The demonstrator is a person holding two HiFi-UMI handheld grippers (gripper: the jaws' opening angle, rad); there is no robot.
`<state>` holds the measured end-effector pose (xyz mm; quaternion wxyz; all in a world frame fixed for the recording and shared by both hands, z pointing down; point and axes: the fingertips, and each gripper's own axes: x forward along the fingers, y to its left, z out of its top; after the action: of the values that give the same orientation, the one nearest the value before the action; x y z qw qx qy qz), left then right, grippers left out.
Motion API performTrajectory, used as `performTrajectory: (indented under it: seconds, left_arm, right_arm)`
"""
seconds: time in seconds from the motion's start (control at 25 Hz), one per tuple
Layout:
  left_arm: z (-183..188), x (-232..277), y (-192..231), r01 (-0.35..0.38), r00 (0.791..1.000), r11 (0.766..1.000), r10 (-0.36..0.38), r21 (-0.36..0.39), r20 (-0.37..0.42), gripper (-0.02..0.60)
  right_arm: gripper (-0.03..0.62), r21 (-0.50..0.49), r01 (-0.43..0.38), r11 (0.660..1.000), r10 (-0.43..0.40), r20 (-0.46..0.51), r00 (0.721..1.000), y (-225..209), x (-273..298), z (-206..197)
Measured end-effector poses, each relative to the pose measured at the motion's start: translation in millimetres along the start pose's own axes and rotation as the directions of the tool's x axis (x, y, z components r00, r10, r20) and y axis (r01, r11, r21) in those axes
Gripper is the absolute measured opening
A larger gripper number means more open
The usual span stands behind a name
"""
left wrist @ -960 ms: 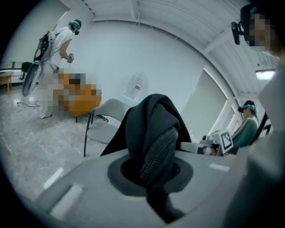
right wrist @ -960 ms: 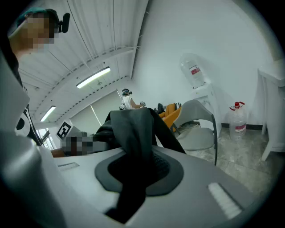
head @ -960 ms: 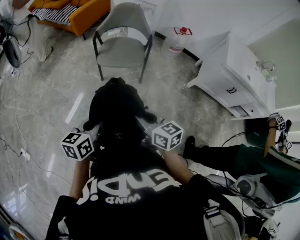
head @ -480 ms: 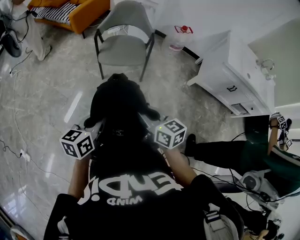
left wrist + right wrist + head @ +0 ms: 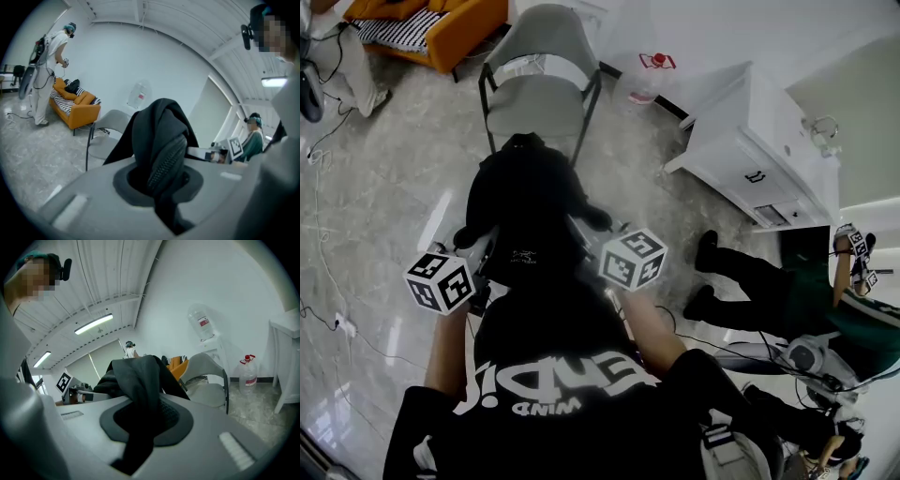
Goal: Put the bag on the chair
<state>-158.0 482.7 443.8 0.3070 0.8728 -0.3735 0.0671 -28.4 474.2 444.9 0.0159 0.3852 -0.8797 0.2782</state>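
Bag [image 5: 525,211]: one, black, zippered, slumped, clamped by both the left tool [image 5: 159,183] and right tool [image 5: 145,420]; one grey chair [image 5: 534,103] at twelve o'clock.

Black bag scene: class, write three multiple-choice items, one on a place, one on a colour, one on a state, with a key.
1. Where is the grey chair? A beyond the black bag; B under the bag; C lying overturned.
2. The sofa's colour? A blue; B orange; C green.
3. The left gripper and right gripper are? A open, empty; B on the floor; C shut on the bag.
Key: A, the chair stands past the bag; B, orange upholstery; C, black fabric pinched in each gripper view.
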Motion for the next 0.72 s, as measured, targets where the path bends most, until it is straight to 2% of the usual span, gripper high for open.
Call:
performTrajectory:
  seconds: [0.4,0.72]
  left_arm:
    - [20,46,44,-0.023,0.999,0.999,0.021,-0.027,-0.043,0.034]
    - [61,102,80,-0.040,0.996,0.999,0.038,-0.033,-0.078,0.034]
  right_arm:
    - [0.054,0.028,0.000,1.000,0.001,-0.039,0.999,-47,52,17]
    - [0.054,0.071,-0.024,0.997,0.027,-0.037,0.999,-98,97,50]
